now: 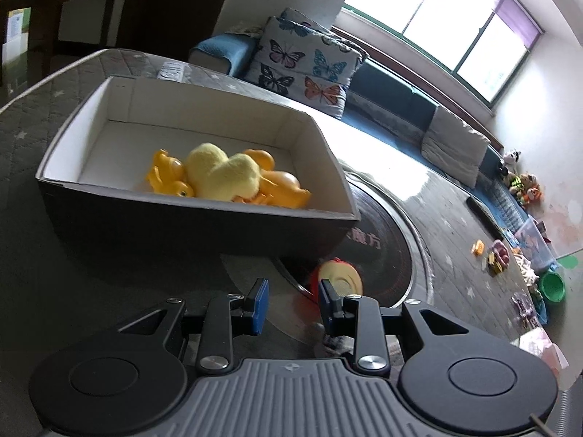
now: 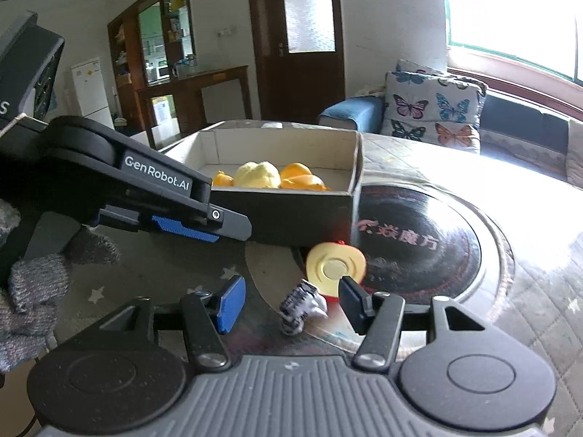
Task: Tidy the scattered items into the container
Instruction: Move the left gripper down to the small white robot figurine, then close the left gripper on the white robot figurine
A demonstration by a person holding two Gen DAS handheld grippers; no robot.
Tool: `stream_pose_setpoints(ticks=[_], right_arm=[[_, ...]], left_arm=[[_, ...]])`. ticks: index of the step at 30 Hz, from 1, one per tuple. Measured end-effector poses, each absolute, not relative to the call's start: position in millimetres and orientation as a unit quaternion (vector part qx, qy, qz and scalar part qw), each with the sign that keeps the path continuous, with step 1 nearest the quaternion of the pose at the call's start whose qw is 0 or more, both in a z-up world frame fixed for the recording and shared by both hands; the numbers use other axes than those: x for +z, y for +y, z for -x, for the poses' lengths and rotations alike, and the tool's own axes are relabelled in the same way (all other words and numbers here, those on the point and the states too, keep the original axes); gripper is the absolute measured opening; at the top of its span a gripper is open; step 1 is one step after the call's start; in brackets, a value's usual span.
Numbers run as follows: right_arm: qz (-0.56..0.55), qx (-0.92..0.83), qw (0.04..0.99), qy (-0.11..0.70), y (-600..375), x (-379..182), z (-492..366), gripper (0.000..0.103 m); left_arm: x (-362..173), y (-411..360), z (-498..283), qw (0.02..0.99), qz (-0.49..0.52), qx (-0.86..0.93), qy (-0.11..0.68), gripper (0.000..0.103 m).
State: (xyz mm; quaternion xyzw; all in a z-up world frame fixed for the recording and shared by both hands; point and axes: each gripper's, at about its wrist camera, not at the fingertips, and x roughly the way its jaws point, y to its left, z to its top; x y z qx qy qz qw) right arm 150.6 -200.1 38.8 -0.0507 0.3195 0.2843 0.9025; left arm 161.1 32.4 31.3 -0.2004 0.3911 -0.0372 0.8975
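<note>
A dark cardboard box w/ a white, smooth interior sits on a grey quilted mat printed w/ small stars, one corner touching a glossy black round disc that carries pale Chinese characters and a metallic rim. Inside the box, bunched toward the near wall: a fuzzy pale-yellow plush toy lying on and between hard, shiny orange plastic toys (their exact shapes are hard to tell, rounded bodies mostly). Still outside, just beside the box's near corner on the disc edge, lies a red toy w/ a flat yellow circular face, ridged in concentric rings. Next to it, closer to the right wrist cam, a small grey-white patterned toy lies on its side; blurry, can't tell what it is. The right gripper hovers low w/ its blue-padded fingers spread wide, the small grey toy between them but not touched. The left gripper, black w/ "GenRobot.AI" lettering on its side, sits in front of the box's near wall, fingers apart and holding nothing; a hand in a grey knit glove grips it. Beyond the mat, a butterfly-print cushion leans on a blue bench seat.
</note>
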Motion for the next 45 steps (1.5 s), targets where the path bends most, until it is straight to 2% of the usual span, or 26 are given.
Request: stream_pose_setpoints(ticks=[38, 45], right_arm=[[0.027, 0.269, 0.892, 0.363, -194, 5, -159, 0.057], [0.021, 0.267, 0.892, 0.364, -192, 2, -162, 0.052]], left_arm=[[15, -3, -174, 0.880, 0.183, -0.088, 0.429, 0.034], [9, -7, -180, 0.877, 0.173, -0.092, 0.439, 0.035]])
